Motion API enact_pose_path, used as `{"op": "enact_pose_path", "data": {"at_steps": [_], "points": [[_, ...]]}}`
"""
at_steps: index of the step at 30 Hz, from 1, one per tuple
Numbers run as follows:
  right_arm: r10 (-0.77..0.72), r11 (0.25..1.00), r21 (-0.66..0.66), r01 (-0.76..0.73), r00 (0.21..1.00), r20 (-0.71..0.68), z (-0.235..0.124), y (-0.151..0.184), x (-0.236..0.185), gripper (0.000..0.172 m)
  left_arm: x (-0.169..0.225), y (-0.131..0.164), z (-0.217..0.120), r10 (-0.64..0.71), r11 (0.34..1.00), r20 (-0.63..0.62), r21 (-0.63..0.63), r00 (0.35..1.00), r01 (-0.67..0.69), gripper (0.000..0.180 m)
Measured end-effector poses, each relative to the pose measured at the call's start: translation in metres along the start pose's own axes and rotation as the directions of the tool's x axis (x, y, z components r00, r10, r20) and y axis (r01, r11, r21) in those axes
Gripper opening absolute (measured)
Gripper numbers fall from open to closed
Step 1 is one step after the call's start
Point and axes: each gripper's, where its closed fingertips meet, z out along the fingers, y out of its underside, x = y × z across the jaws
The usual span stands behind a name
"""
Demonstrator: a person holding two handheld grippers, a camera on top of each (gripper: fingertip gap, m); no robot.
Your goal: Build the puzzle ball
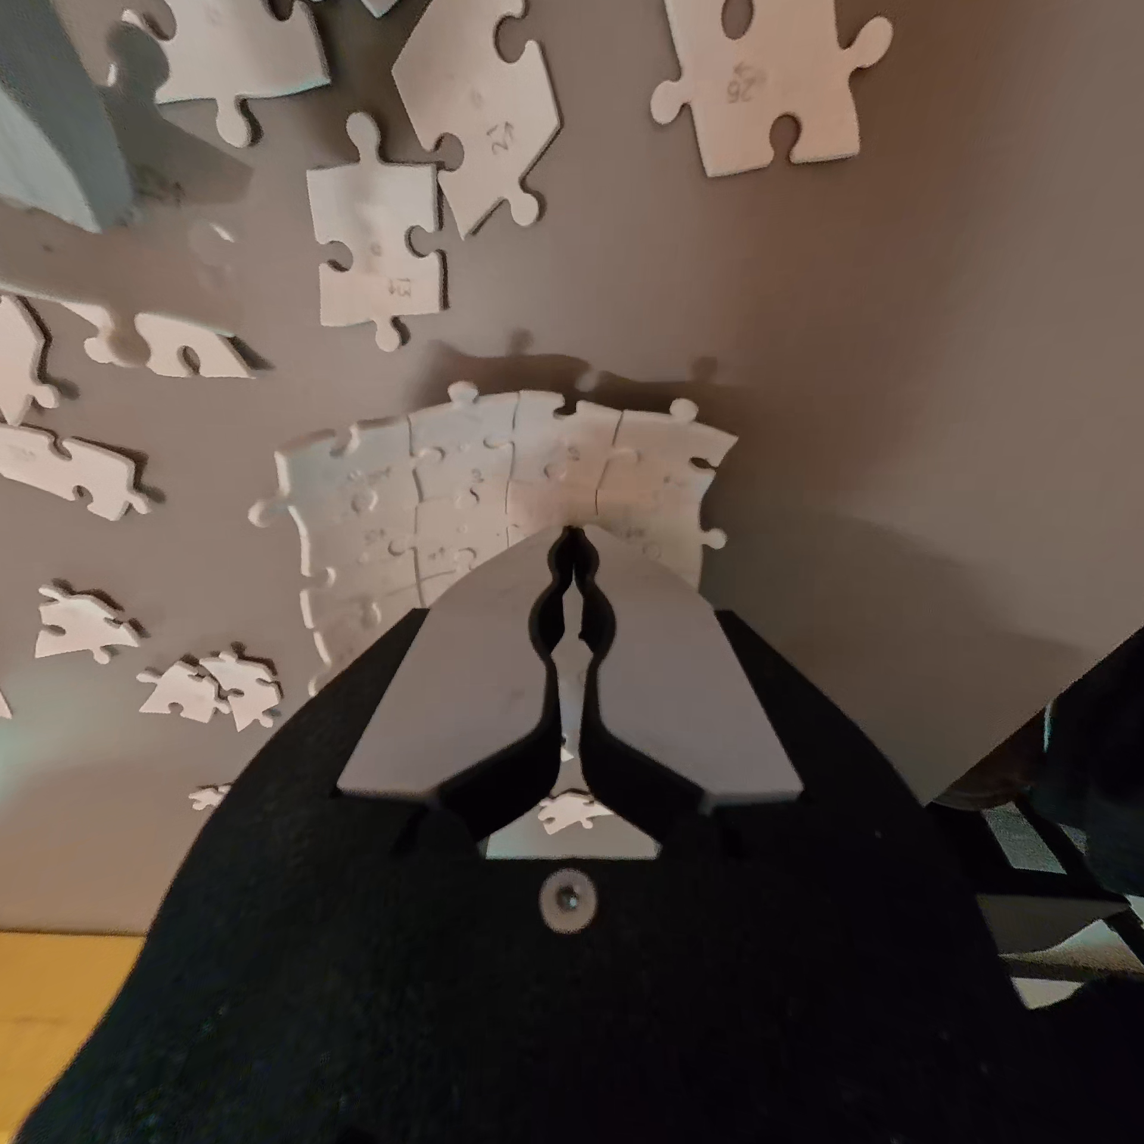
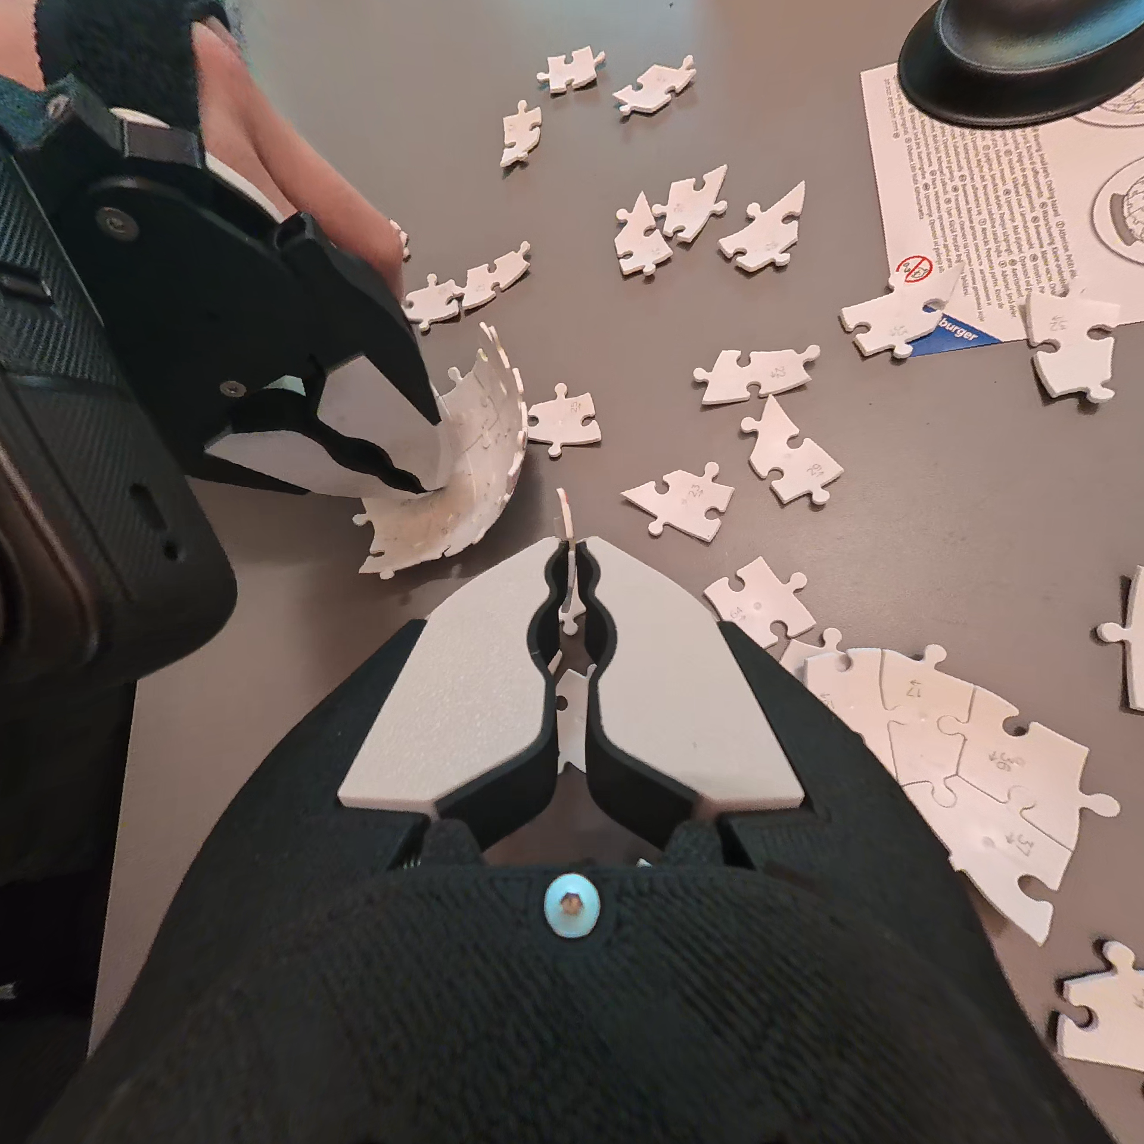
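- Left wrist view: the left gripper [image 1: 572, 531] sits at the centre of the frame, its fingers clenched on the edge of a curved shell of joined white puzzle pieces [image 1: 470, 495], which rises just above the fingertips.
- Loose white puzzle pieces [image 1: 377, 247] lie across the upper and left parts of this frame on a grey table [image 1: 866, 371].
- Right wrist view: the right gripper [image 2: 571, 548] at lower centre pinches a single white puzzle piece [image 2: 564, 514] held on edge, both pads pressed against its faces, its top poking out above the fingertips.
- At the left of this frame the left gripper grips the curved shell, which rests on the table just upper left of the held piece, apart from it.
- A flat arc of joined pieces [image 2: 966, 774] lies at lower right.
- A printed sheet [image 2: 990, 204] and a black rounded object [image 2: 1015, 62] fill the upper right corner.
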Motion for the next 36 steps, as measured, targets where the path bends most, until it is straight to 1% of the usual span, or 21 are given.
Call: {"op": "enact_pose_path", "data": {"at_steps": [1, 6, 10, 17, 19, 23, 26, 28, 29, 30, 31, 33, 34, 36], "points": [[0.002, 1.0, -0.001, -0.002, 1.0, 0.0, 0.0, 0.0, 0.0, 0.002, 0.0, 0.0, 0.0, 0.0, 1.0, 0.004, -0.009, 1.0, 0.0, 0.0], [0.012, 1.0, -0.003, -0.012, 1.0, -0.003, 0.0, 0.002, 0.003, 0.002, 0.001, 0.0, 0.0, 0.006, 0.999, 0.003, -0.039, 1.0, -0.006, 0.0], [0.008, 1.0, -0.005, -0.008, 1.0, -0.003, 0.0, 0.002, 0.003, 0.002, 0.001, 0.0, 0.0, 0.032, 0.998, 0.034, -0.055, 0.999, -0.03, 0.0], [-0.002, 1.0, -0.001, 0.002, 1.0, -0.003, -0.002, 0.0, 0.0, 0.002, -0.002, -0.001, -0.003, -0.015, 1.0, -0.005, 0.01, 1.0, 0.015, 0.0], [0.003, 1.0, 0.002, -0.003, 1.0, -0.003, -0.003, 0.0, 0.001, 0.002, -0.003, -0.001, -0.01, -0.015, 1.0, 0.0, 0.021, 1.0, 0.015, 0.0], [0.004, 1.0, 0.003, -0.004, 1.0, -0.002, -0.003, 0.001, 0.001, 0.002, -0.015, 0.0, -0.03, -0.048, 0.997, 0.056, 0.06, 0.997, 0.044, 0.0], [-0.005, 1.0, 0.004, 0.005, 1.0, -0.001, -0.003, 0.0, 0.0, 0.002, -0.029, -0.002, -0.054, -0.138, 0.979, 0.12, 0.166, 0.983, 0.117, 0.0], [-0.006, 1.0, 0.006, 0.006, 1.0, -0.001, -0.003, -0.001, 0.0, 0.002, -0.041, -0.002, -0.073, -0.261, 0.934, 0.156, 0.292, 0.953, 0.208, 0.0], [-0.006, 1.0, 0.007, 0.006, 1.0, -0.001, -0.003, -0.001, 0.0, 0.002, -0.047, 0.001, -0.082, -0.341, 0.892, 0.161, 0.368, 0.926, 0.265, 0.0], [-0.009, 1.0, 0.008, 0.009, 1.0, -0.002, -0.003, -0.001, 0.0, 0.002, -0.053, 0.005, -0.09, -0.428, 0.834, 0.154, 0.446, 0.891, 0.324, 0.0], [-0.014, 1.0, 0.012, 0.014, 1.0, -0.004, -0.003, -0.002, 0.001, 0.002, -0.059, 0.011, -0.096, -0.516, 0.763, 0.133, 0.52, 0.846, 0.384, 0.0], [-0.022, 0.999, 0.023, 0.022, 1.0, -0.007, -0.004, -0.004, 0.001, 0.002, -0.061, 0.027, -0.099, -0.646, 0.61, 0.037, 0.626, 0.762, 0.486, 0.006], [-0.025, 0.999, 0.028, 0.026, 1.0, -0.006, -0.005, -0.005, 0.0, 0.002, -0.056, 0.035, -0.095, -0.679, 0.544, -0.028, 0.652, 0.734, 0.528, 0.008], [-0.032, 0.999, 0.037, 0.032, 0.999, -0.007, -0.006, -0.007, -0.001, 0.002, -0.04, 0.047, -0.082, -0.718, 0.426, -0.165, 0.664, 0.676, 0.615, 0.017]]}}
